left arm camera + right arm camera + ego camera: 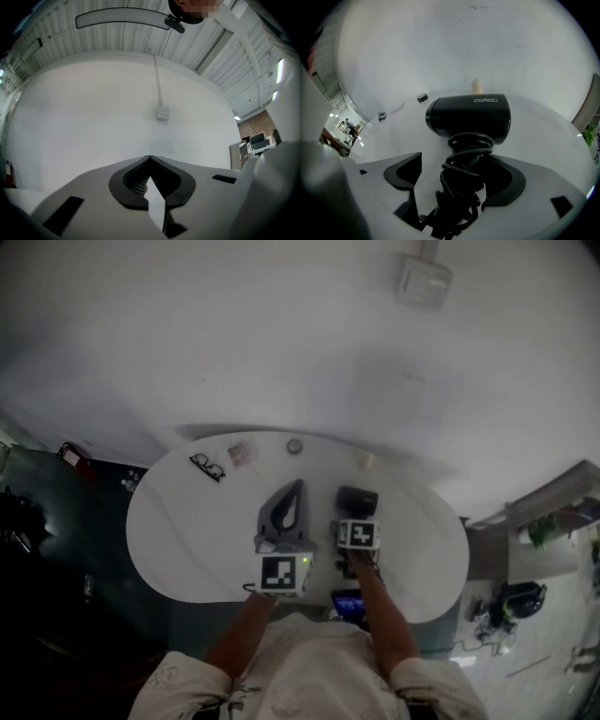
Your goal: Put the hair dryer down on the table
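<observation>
My right claw (459,182) stands released, jaws apart either side of the hair dryer (468,117), which lies mid-bench (187,531) (cord wound round its handle). My left claw (150,161) is clenched, empty. I see bare bench toward both side edges, with glasses (207,466) near the far-left rim.

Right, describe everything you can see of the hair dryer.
The hair dryer is matte black, plastic by its look, with pale lettering on its short barrel. The barrel lies crosswise and appears to rest on the white table. The handle runs back toward the camera, wrapped in coils of its own black cord. It sits between the jaws of the right gripper, which stand apart, one pad plainly clear of it.
</observation>
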`<state>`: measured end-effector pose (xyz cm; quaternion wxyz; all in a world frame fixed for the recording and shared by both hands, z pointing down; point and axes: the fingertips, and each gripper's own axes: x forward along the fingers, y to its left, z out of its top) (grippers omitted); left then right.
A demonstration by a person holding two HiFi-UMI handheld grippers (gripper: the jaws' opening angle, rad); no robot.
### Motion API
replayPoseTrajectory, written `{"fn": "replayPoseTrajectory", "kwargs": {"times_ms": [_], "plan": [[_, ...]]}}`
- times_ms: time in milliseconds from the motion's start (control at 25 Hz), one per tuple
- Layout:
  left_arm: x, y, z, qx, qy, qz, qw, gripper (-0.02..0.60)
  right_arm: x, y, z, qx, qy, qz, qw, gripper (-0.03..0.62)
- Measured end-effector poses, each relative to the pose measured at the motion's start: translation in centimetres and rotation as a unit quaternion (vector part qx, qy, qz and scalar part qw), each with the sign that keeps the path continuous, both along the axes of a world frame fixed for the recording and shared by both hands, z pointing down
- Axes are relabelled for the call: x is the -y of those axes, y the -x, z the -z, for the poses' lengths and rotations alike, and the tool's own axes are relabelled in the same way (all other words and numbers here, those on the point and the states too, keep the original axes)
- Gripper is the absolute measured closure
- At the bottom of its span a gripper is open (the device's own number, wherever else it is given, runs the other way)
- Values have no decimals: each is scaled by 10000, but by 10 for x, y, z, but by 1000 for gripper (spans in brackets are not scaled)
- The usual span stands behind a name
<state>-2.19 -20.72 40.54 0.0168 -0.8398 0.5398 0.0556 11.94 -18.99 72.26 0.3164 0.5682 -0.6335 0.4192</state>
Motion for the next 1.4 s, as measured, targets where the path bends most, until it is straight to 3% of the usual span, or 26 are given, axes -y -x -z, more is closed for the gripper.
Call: {"fn": "replayPoseTrajectory", "kwargs": {"times_ms": [160, 240, 320, 480, 600, 680, 880, 1040, 1200, 1400], "plan": [[-2, 1, -1, 9, 22, -1, 10000, 586, 4, -2, 2, -276, -63, 163, 9995, 159], [-3, 1, -2, 13, 51, 4, 10000, 586, -4, 4, -2, -90, 189, 129, 9997, 125], [-2, 1, 0, -30, 37, 3, 10000, 586, -5, 6, -1, 13, 227, 85, 9997, 115], [-2, 2, -2, -37, 74, -16, 10000, 586, 2, -18, 11, -494, -141, -11, 9987, 115], [-1, 2, -2, -31, 108, -35, 9999, 586, -8, -20, 20, -389, -30, -152, 9991, 115], [0, 1, -2, -49, 115, -46, 9999, 586, -4, -24, 37, -427, -282, -209, 9985, 115], [2, -3, -2, -70, 155, -81, 9998, 586, 17, -21, 99, -262, -1492, -106, 9884, 115], [1, -5, -2, -58, 193, -80, 9998, 586, 21, -22, 159, -48, -2477, -219, 9686, 115], [0, -4, 2, -75, 193, -92, 9997, 586, 21, -17, 230, -80, -3626, -174, 9318, 115], [-1, -3, 14, -148, 122, -70, 9998, 586, 9, -1, 295, -332, -4591, 250, 8874, 115]]}}
